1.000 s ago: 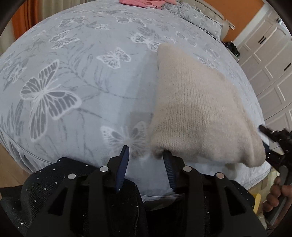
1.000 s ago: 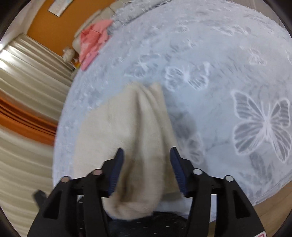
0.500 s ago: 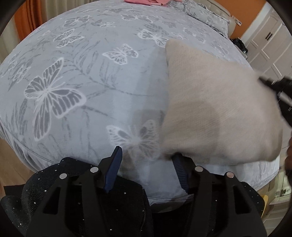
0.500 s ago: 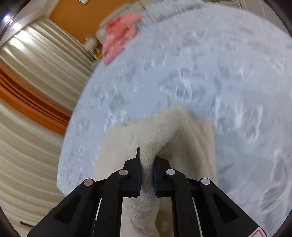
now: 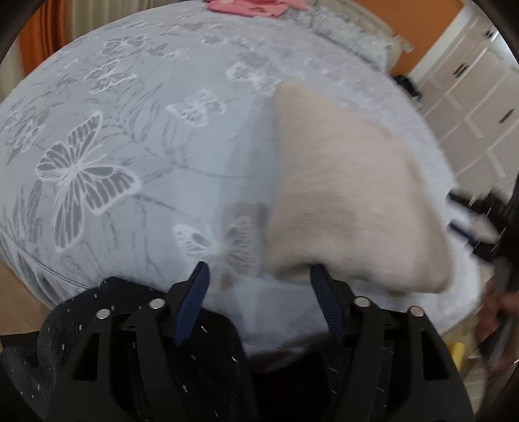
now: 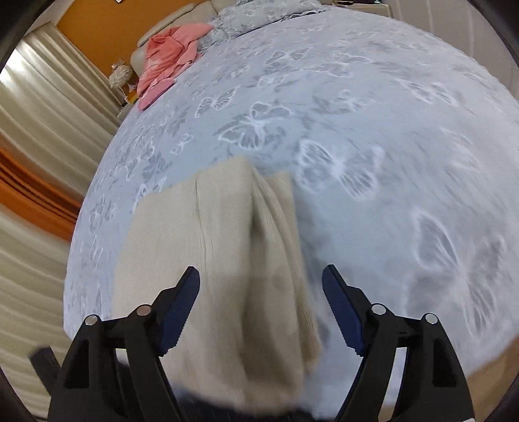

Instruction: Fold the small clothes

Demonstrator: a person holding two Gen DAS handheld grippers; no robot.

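A cream knitted garment lies folded on the grey butterfly-print bedspread. My left gripper is open and empty just in front of the garment's near left corner, its right finger under the edge of the knit. In the right wrist view the same garment lies with a raised fold along its middle. My right gripper is open above the garment's near end and holds nothing. The right gripper also shows blurred at the far right of the left wrist view.
A pink garment lies at the far end of the bed by the pillows. White cupboards stand past the bed's right side. Curtains hang on the other side. The bed edge runs just before my left gripper.
My right gripper was shut on the garment's fold half a second ago; now it has opened and let it drop. My left gripper has stayed open and shifted slightly.
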